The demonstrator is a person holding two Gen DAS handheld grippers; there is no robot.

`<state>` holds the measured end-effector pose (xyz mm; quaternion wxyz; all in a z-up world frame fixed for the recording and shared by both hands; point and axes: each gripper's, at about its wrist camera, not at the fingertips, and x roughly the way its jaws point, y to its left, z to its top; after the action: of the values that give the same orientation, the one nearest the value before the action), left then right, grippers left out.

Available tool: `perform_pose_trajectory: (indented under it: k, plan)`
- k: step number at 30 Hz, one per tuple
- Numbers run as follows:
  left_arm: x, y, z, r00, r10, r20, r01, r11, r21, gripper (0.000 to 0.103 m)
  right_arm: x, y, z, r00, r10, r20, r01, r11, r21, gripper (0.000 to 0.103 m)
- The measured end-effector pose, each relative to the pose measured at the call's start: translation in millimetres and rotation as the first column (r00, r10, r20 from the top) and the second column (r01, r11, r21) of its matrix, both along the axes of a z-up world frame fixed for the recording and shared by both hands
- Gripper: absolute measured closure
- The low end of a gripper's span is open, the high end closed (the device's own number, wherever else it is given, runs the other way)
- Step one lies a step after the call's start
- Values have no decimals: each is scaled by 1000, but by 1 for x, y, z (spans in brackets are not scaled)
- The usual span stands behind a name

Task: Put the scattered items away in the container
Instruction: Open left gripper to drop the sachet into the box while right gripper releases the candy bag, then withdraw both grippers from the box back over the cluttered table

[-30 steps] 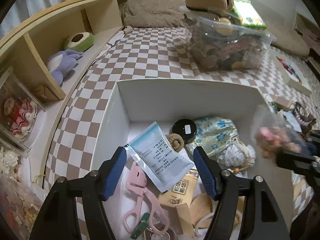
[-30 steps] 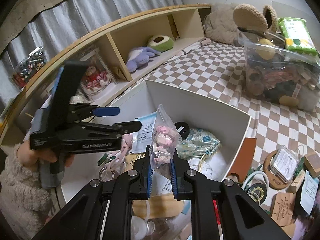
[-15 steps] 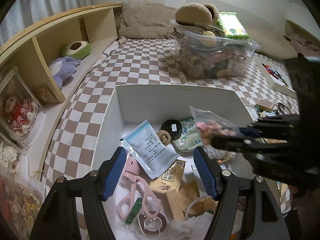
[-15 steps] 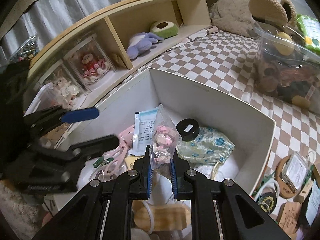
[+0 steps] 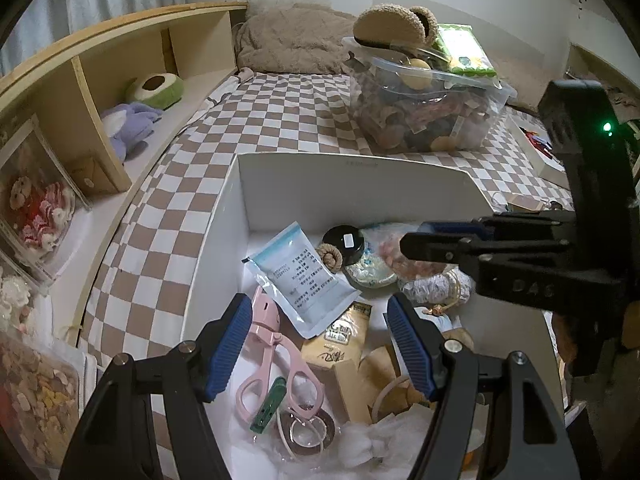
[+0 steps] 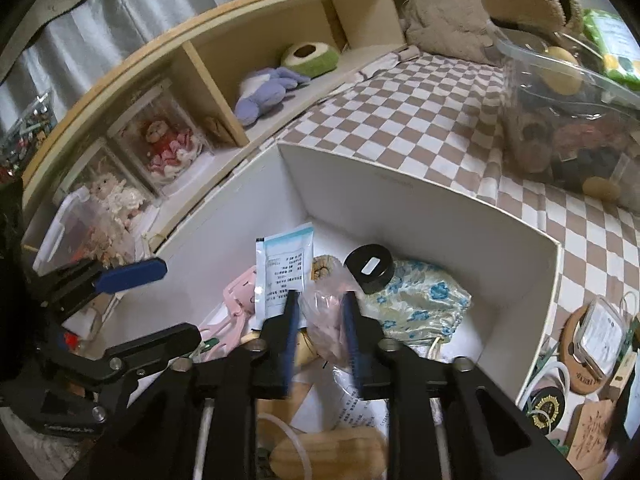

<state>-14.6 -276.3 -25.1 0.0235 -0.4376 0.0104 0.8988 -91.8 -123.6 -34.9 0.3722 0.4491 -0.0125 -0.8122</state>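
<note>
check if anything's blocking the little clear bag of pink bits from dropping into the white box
Nothing visible does. The right gripper is over the white box, its jaws opening with the clear bag loose between them. Directly below are only items already in the box, such as the floral pouch.

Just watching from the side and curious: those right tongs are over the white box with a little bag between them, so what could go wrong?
The right tongs are opening around the clear bag; it might snag on a pad, or land on the already crowded pile in the white box and slide.
</note>
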Motion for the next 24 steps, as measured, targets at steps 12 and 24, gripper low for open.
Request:
perform_pose_trajectory:
  k: [12,24]
  plan:
    - [5,12,2,1000,-10,1,10,1000,12,32,10,13,21,1000,-2,-20,1,998,-59,6]
    - [12,21,9,1000,-10,-8,10,1000,0,32,21,30,22,1000,6,-28,-7,998,-55,6]
